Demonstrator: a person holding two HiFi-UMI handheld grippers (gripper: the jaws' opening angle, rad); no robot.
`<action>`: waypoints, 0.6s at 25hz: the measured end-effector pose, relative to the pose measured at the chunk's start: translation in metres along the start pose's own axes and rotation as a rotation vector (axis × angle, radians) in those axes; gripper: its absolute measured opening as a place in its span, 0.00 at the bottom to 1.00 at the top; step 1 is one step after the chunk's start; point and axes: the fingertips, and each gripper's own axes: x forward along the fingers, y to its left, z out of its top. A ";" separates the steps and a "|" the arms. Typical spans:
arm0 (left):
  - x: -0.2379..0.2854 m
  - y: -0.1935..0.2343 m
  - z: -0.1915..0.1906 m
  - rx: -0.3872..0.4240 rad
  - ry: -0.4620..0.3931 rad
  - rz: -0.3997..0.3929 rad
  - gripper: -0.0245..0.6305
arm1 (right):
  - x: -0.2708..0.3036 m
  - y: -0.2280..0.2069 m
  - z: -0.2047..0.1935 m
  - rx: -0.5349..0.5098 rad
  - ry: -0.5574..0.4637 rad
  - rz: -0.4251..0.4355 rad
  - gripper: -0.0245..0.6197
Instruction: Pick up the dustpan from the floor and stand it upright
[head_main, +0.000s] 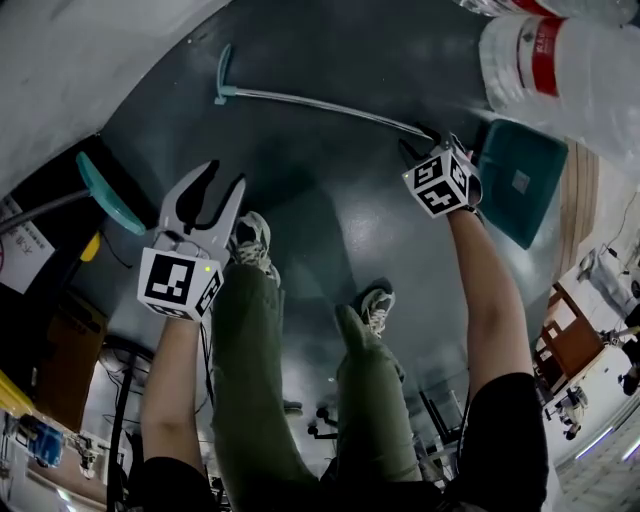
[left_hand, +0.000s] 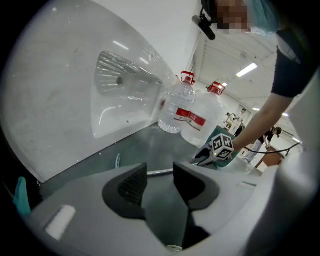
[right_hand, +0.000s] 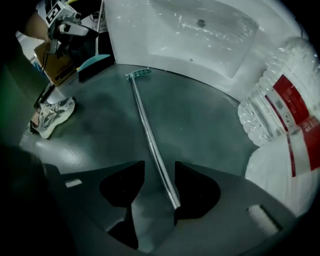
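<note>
The right hand-held gripper (right_hand: 159, 172) was pointed down at the floor (head_main: 330, 170) with its jaws apart. The metal handle (right_hand: 148, 131) of the dustpan (head_main: 520, 180) was seen running between them, not pinched. The dustpan was laid flat on the floor, its teal pan just beside that gripper and its handle stretched toward the white wall (head_main: 80, 60). The left hand-held gripper (head_main: 212, 190) was seen released and empty, well apart from it. Water bottles (head_main: 545, 50) were stood near the pan.

Teal dustpan (head_main: 505, 165), dark green floor (head_main: 330, 170)
</note>
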 end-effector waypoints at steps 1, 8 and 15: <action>0.003 0.003 -0.004 0.001 0.001 0.004 0.30 | 0.009 0.000 -0.006 -0.016 0.019 0.012 0.32; 0.024 0.017 -0.033 -0.008 0.022 0.017 0.30 | 0.046 -0.003 -0.025 -0.155 0.111 0.101 0.32; 0.033 0.013 -0.034 -0.062 0.026 0.011 0.32 | 0.047 0.001 -0.027 -0.173 0.110 0.154 0.19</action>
